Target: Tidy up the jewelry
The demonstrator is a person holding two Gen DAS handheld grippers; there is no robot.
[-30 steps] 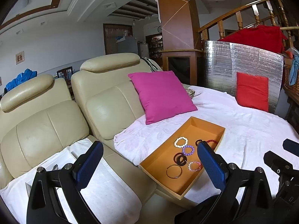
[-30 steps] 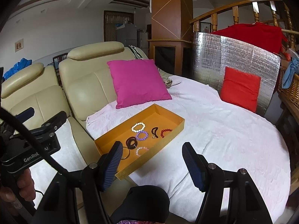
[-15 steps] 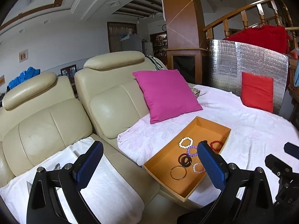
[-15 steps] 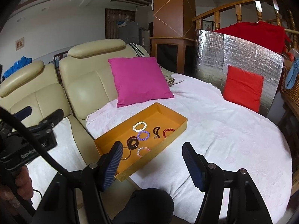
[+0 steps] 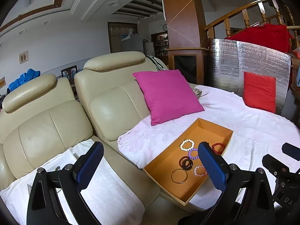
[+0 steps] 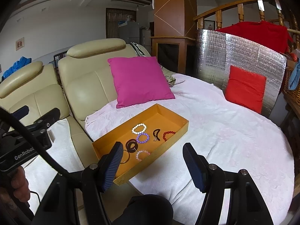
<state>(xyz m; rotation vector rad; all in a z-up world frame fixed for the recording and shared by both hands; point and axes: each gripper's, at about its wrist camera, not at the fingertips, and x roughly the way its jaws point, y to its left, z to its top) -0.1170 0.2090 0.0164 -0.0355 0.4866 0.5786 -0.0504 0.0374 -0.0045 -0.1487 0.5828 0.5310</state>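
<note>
Seven bracelets (image 6: 141, 128) lie in one orange tray (image 6: 169, 142); both tools (image 6: 151, 166) (image 5: 150, 166) gape wide, empty.

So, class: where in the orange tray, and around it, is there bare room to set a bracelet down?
Tray: its far end, nearest the pink cushion, is bare. The white cloth between tray and red cushion is free. Crowded: the tray's middle and near part, around the purple bracelet.

Left wrist view: blue finger pad (image 5: 212, 166) covers part of the purple bead bracelet (image 5: 193, 153) and the dark crescent piece entirely. Right wrist view: thin bangle (image 6: 125, 157) half hidden behind the left pad (image 6: 112, 166) — clasp on the dark crescent piece (image 6: 156, 134) too small to tell.
</note>
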